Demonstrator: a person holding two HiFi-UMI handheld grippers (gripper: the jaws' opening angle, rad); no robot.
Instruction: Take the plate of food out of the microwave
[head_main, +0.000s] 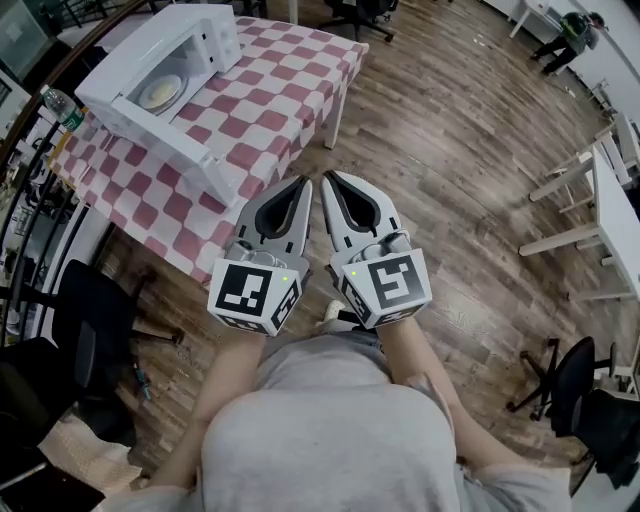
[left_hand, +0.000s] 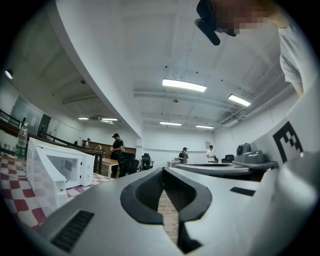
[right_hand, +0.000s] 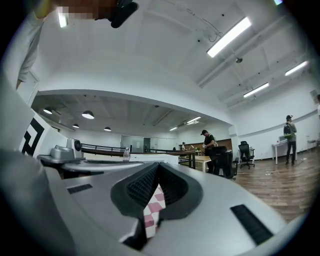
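Plate (head_main: 160, 93) one, microwave (head_main: 195, 38) one, hand-held grippers (head_main: 303, 184) (head_main: 329, 179) two.

Seen from the head view, a microwave (head_main: 165, 80) stands on a table (head_main: 300, 70) at eleven o'clock, with a plate (head_main: 160, 93) inside. A bottle (head_main: 58, 103) stands at the microwave's nine o'clock. Left gripper (head_main: 303, 185) and right gripper (head_main: 328, 181) sit side by side at centre, just before the table's corner. An office chair (head_main: 100, 300) stands at eight o'clock and a second chair (head_main: 575, 385) at four.
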